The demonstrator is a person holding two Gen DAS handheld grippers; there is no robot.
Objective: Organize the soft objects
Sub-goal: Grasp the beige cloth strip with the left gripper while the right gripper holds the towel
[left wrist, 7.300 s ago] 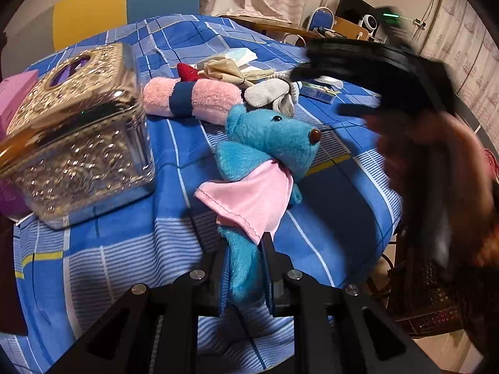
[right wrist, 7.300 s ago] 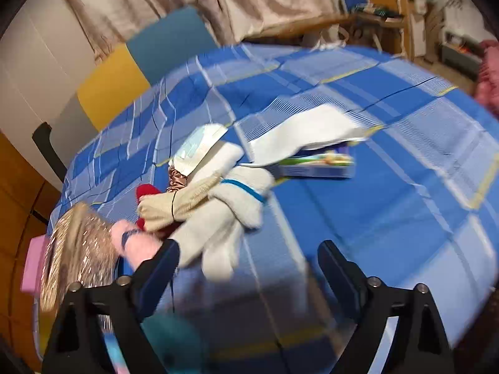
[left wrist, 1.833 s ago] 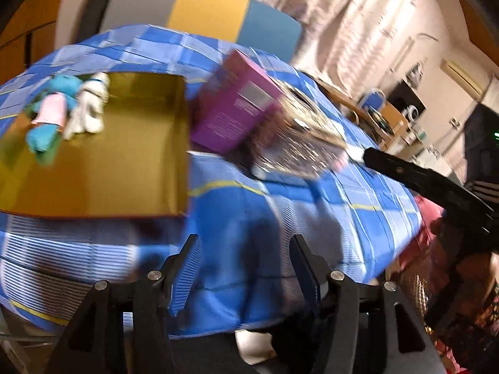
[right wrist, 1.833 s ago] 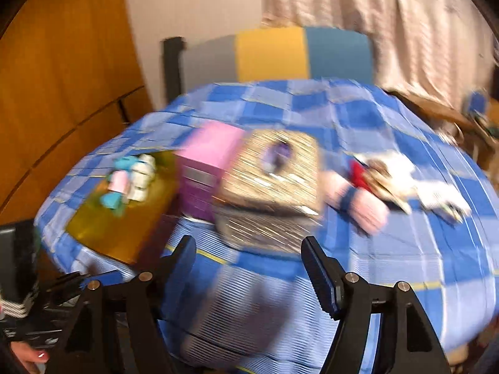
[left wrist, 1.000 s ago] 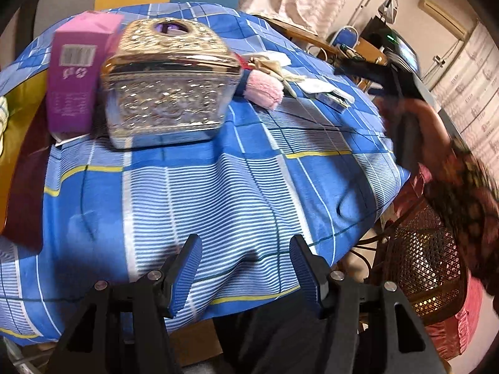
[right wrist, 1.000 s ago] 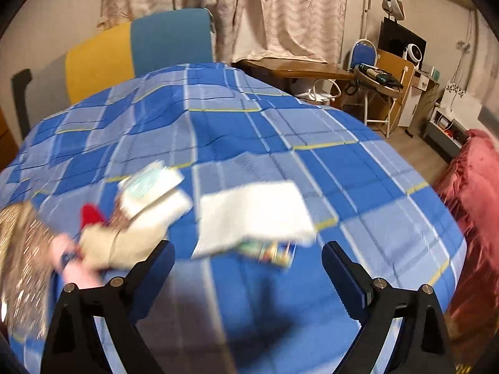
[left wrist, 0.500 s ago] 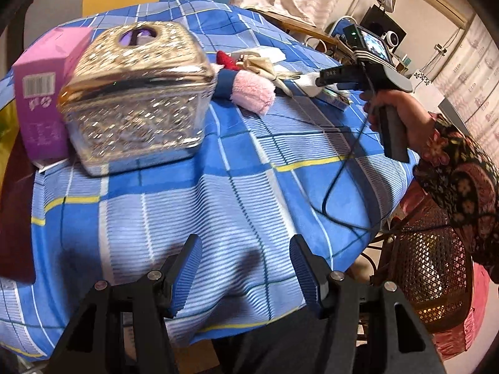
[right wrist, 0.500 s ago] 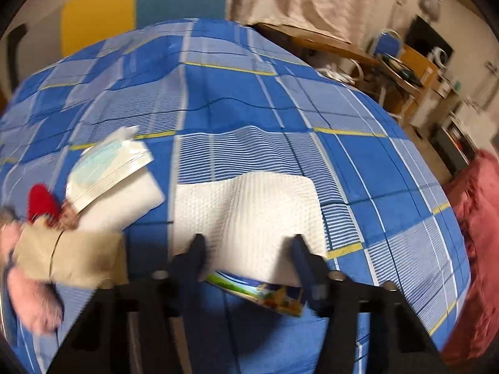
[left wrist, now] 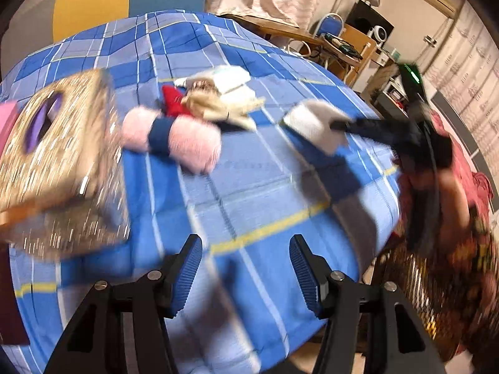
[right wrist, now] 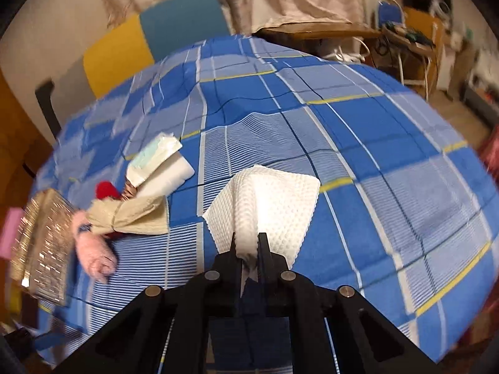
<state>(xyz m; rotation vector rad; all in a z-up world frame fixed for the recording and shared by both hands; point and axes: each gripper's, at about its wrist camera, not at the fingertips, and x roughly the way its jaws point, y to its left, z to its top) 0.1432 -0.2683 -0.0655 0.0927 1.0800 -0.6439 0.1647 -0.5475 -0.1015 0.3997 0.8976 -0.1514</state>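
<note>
Soft objects | white cloth point(right wrist: 274, 199) pinched in right claw point(right wrist: 248, 243), table-centre | left claw point(left wrist: 243, 268) released, empty | pink roll point(left wrist: 174, 135), beige bundle point(left wrist: 218, 106) still unsorted | task part-done

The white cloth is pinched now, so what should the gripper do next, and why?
Probably lift it gently off the table. The right gripper has its jaws shut on a bunched edge of the white cloth, whose far part seems to lie on the blue checked tablecloth.
</note>
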